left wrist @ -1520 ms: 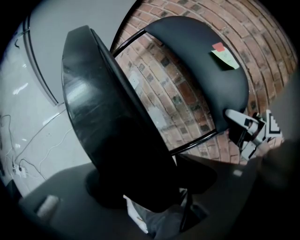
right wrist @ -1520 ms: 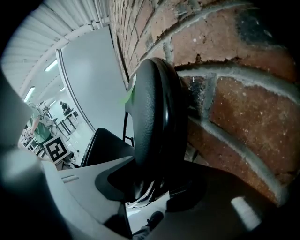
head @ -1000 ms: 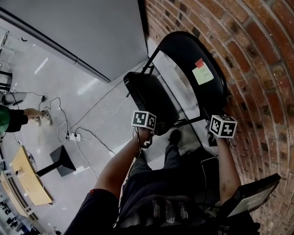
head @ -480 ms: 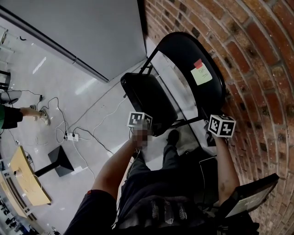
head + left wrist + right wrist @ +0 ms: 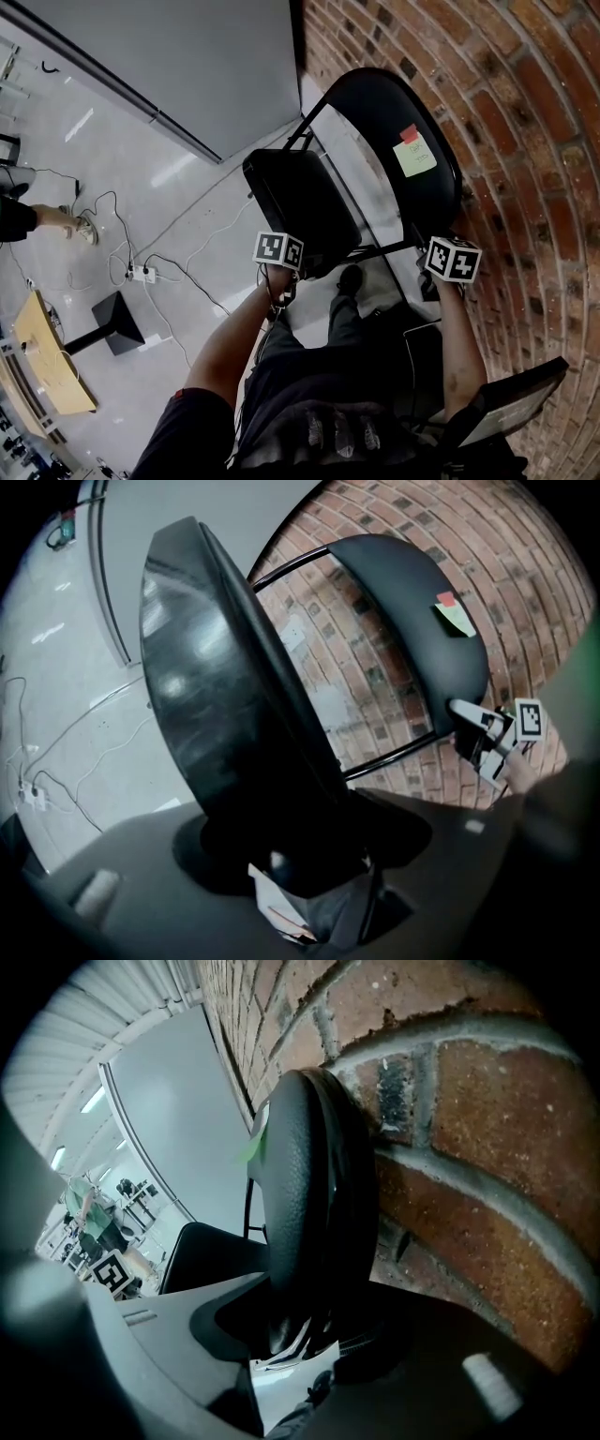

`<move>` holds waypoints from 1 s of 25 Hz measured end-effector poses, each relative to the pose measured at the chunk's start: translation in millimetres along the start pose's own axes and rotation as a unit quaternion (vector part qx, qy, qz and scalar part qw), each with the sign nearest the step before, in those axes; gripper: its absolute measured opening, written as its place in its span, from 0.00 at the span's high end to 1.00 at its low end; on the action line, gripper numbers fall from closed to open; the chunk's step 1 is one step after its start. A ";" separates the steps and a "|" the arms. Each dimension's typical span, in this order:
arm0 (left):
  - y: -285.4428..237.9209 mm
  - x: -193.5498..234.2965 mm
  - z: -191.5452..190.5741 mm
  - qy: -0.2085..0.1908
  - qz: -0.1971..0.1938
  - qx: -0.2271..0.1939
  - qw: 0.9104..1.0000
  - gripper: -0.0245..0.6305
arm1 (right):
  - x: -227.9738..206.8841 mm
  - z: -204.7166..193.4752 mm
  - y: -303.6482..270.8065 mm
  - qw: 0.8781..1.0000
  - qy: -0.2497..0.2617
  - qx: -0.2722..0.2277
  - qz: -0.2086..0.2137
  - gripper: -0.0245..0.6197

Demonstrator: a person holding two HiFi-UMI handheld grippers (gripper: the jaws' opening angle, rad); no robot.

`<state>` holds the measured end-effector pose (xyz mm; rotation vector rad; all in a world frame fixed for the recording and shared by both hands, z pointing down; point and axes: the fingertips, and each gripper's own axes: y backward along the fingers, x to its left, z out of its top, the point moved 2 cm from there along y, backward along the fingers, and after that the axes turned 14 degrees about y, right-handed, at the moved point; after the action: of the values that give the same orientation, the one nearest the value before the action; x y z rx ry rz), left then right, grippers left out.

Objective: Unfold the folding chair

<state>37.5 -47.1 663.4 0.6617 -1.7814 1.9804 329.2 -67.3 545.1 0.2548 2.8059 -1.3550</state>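
Black metal folding chair (image 5: 389,248): left gripper (image 5: 305,883) clamps its padded seat (image 5: 300,202), right gripper (image 5: 300,1335) its curved backrest (image 5: 375,108). Either smooth edge could slip free if the seat binds

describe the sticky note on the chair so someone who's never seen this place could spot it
Find the red brick wall; the black folding chair stands right beside it. On the face of its rounded backrest is a pale green square note. It is the only light patch on the black chair, with a small red tab at one edge.
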 end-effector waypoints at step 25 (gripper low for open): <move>5.2 69.8 -20.9 0.050 0.005 -0.012 0.999 0.47 | 6.7 -21.3 -16.9 0.999 -0.029 0.033 0.019 0.67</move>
<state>-23.8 -28.5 698.5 0.5388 -1.7495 1.9604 321.2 -60.1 571.0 0.2647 2.6984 -1.4232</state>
